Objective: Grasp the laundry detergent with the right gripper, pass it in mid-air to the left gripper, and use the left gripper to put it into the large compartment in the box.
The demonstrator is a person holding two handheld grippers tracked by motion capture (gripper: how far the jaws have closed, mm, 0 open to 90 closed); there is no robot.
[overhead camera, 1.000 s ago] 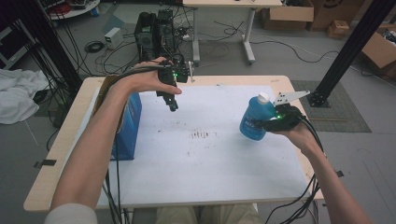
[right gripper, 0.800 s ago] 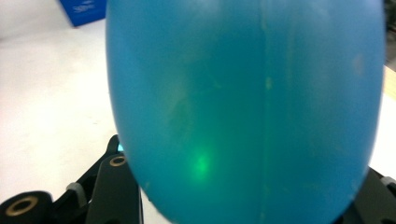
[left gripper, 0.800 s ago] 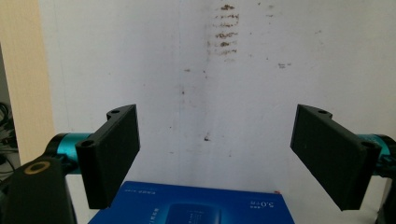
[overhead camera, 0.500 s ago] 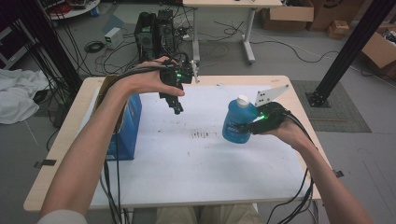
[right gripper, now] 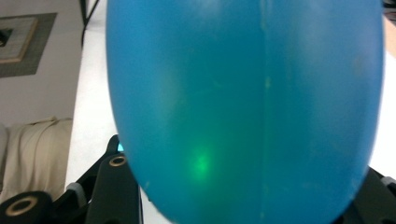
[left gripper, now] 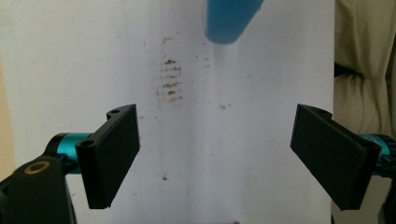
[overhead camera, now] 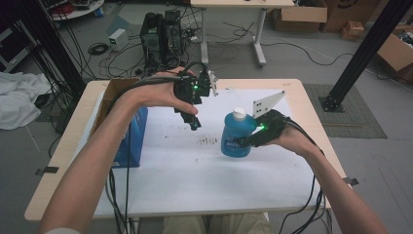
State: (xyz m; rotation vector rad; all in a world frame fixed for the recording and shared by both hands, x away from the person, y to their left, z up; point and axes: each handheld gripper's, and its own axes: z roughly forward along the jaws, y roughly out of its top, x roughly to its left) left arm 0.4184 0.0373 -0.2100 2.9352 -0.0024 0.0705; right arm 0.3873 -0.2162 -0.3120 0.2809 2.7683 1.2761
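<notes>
While my right gripper grasps the blue bottle near the middle of the worktop, my left gripper hangs released above the sheet.
The grasp is done; judging by the white cap in place, uncapping with my spread-jawed left gripper is likely left.

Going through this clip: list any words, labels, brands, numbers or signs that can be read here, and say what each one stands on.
None can be read.
Blue bottle, held in the right tool: dark print on its front label, too small and blurred to read.
Blue box at the table's left: no print can be made out.
White sheet: dark smudges, not writing.
Left tool, open above the sheet: no markings.
</notes>
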